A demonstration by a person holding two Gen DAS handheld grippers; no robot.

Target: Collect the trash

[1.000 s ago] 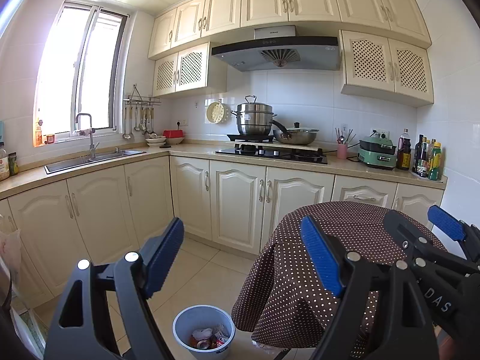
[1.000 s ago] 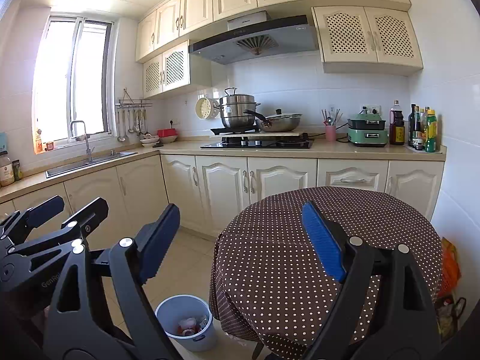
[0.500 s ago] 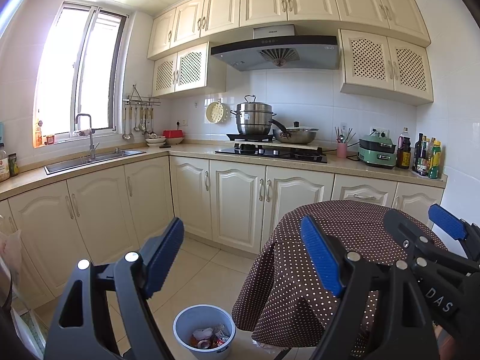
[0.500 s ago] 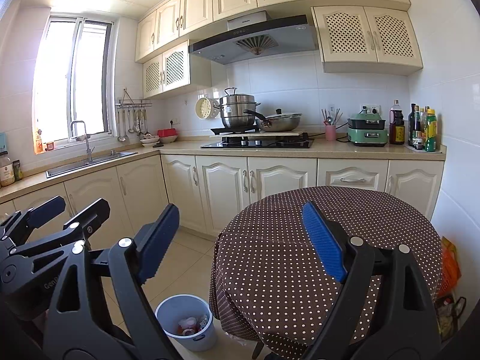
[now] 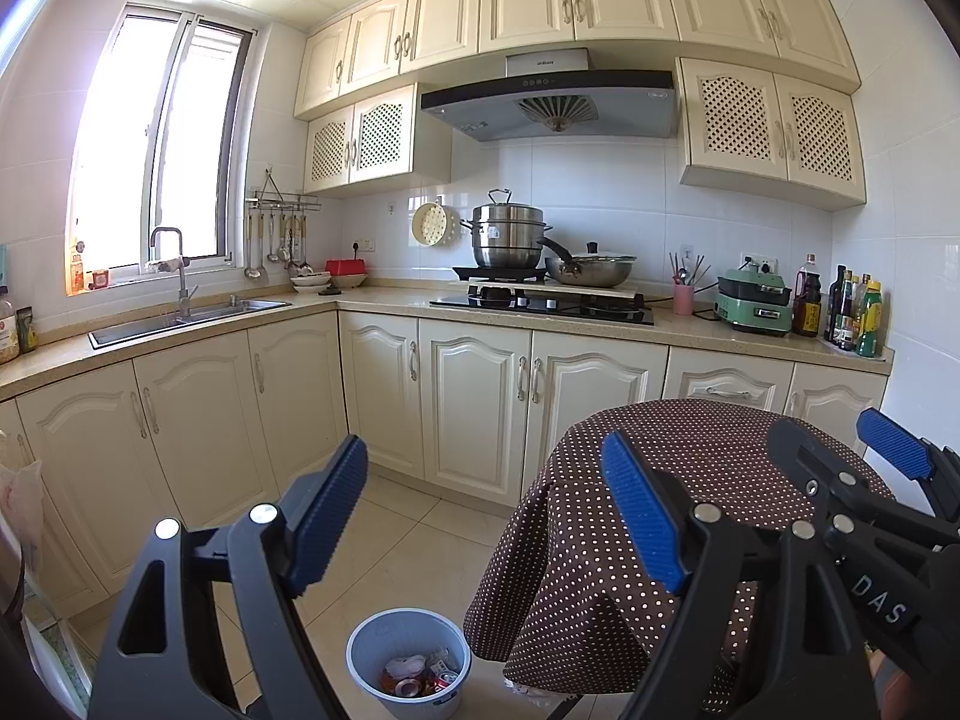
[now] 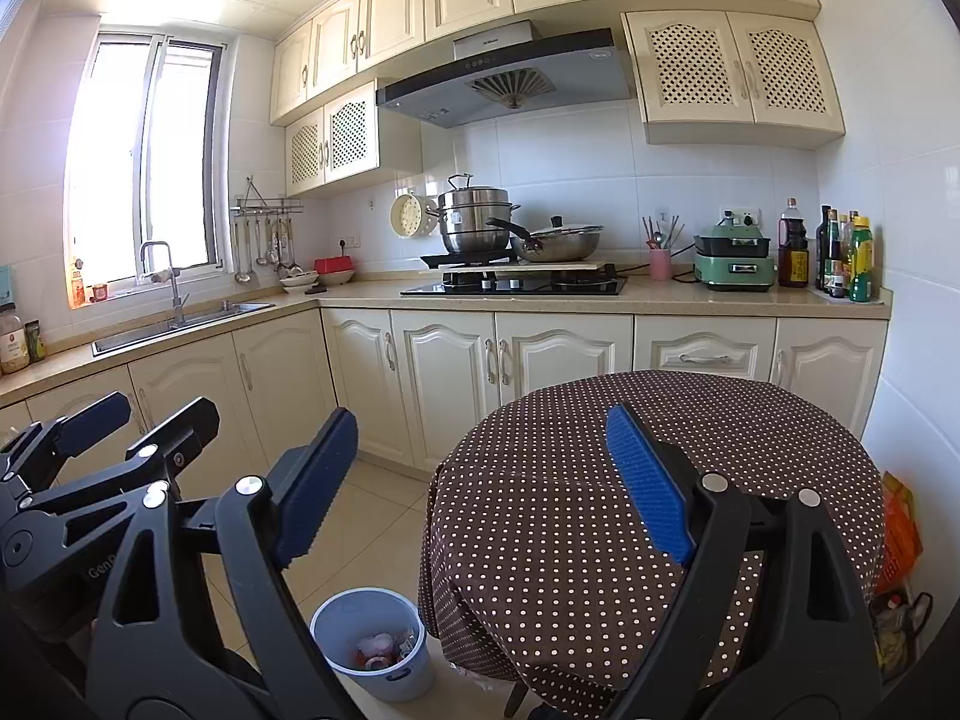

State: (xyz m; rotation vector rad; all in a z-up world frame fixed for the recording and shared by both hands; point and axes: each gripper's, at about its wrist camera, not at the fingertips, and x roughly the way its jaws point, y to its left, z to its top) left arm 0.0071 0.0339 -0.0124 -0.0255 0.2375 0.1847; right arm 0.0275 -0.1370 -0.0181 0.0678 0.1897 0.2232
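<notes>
A pale blue trash bin (image 5: pixel 409 659) stands on the tiled floor beside the round table (image 5: pixel 660 480); cans and wrappers lie inside it. The same bin (image 6: pixel 373 648) shows low in the right wrist view. The table (image 6: pixel 570 480) wears a brown cloth with white dots, and I see nothing lying on it. My left gripper (image 5: pixel 483 516) hangs open in the air above the bin, nothing between its blue pads. My right gripper (image 6: pixel 480 480) is open too, over the table's near edge, and holds nothing. Each gripper shows at the edge of the other's view.
Cream cabinets and a counter (image 5: pixel 372 300) run along the back and left walls, with a sink (image 5: pixel 186 315), a hob with pots (image 5: pixel 540 276), and bottles (image 5: pixel 852 318) at the right. An orange bag (image 6: pixel 897 534) sits by the right wall.
</notes>
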